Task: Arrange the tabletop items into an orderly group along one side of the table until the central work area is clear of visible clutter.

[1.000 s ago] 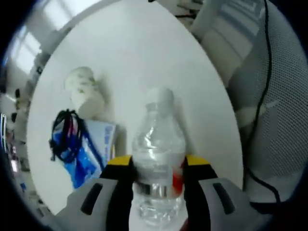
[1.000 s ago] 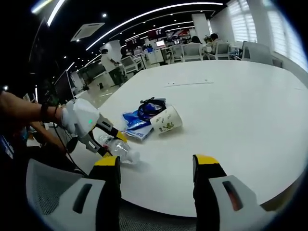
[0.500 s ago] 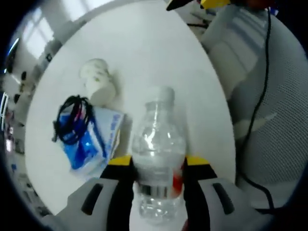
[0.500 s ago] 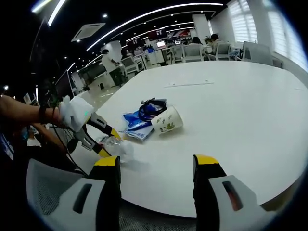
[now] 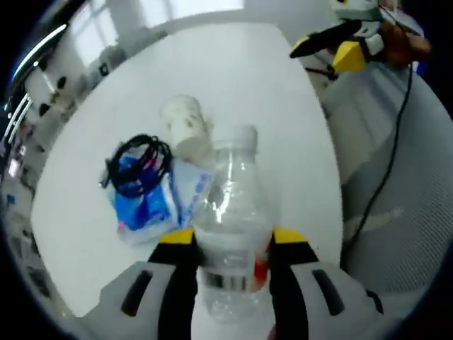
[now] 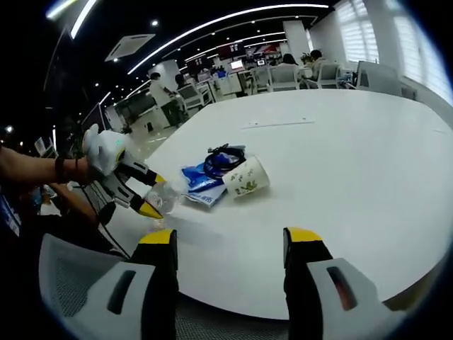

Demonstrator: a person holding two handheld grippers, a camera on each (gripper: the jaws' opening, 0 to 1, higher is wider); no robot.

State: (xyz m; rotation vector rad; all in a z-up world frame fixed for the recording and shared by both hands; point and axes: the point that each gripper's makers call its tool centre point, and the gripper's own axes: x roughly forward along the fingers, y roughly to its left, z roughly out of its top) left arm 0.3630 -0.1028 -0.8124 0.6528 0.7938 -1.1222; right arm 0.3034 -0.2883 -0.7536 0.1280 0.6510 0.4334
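Note:
My left gripper (image 5: 225, 246) is shut on a clear plastic water bottle (image 5: 230, 212) with a white cap, held above the white table (image 5: 233, 78). Beyond it lie a blue packet (image 5: 145, 209) with a coil of black cable (image 5: 138, 163) on top, and a paper cup (image 5: 185, 127) on its side. In the right gripper view my right gripper (image 6: 228, 244) stands open over the table's near edge with nothing between its jaws. There the left gripper (image 6: 145, 191) holds the bottle (image 6: 164, 197) at the left, next to the packet (image 6: 198, 180) and the cup (image 6: 246, 177).
A grey mesh chair (image 5: 396, 198) stands off the table's edge, with a black cord hanging over it. The right gripper's yellow tips (image 5: 340, 49) show at the top right of the left gripper view. Desks, chairs and people fill the office (image 6: 233, 71) behind.
The left gripper has lifted the bottle off the table and carried it toward the packet and cup. The right gripper has stayed still.

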